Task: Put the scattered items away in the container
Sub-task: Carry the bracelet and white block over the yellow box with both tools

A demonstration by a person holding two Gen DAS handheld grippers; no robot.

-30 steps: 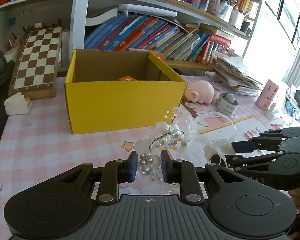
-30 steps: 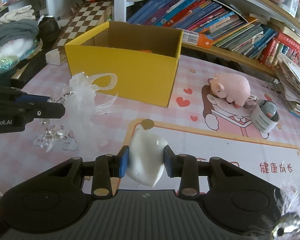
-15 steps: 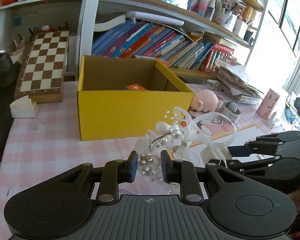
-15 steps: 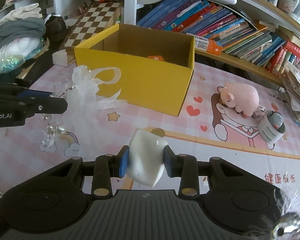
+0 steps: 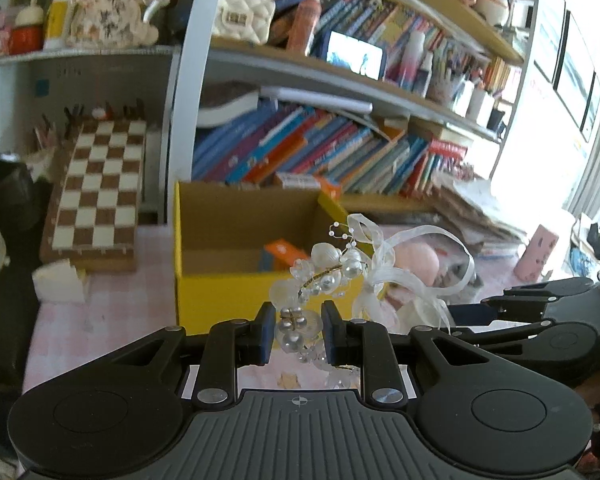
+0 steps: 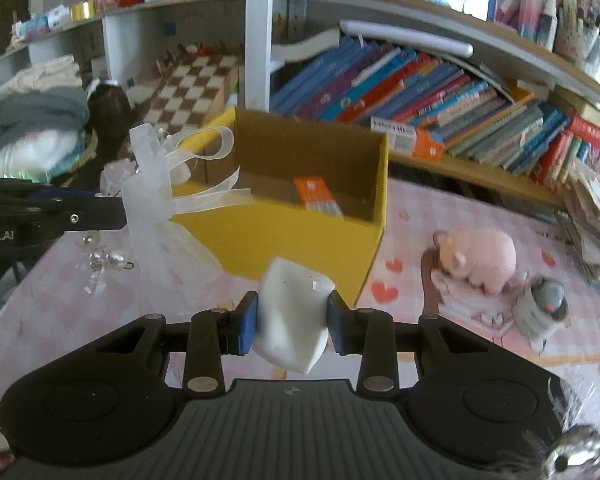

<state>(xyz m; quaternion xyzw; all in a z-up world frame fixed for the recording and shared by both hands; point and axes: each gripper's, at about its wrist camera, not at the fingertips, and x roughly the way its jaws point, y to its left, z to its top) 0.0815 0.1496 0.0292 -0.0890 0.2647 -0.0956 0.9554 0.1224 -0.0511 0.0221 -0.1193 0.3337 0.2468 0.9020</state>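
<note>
While both grippers carry loads, the yellow box [image 5: 244, 240] lies at 12 o'clock from each, its open top facing up. The left gripper [image 5: 296, 332] pinches a pearl-and-ribbon hairpiece [image 5: 340, 268] trailing toward 2 o'clock; the right gripper [image 6: 292, 318] clamps a white pouch [image 6: 294, 316], level, just short of the box's near corner and seemingly nearer.
</note>
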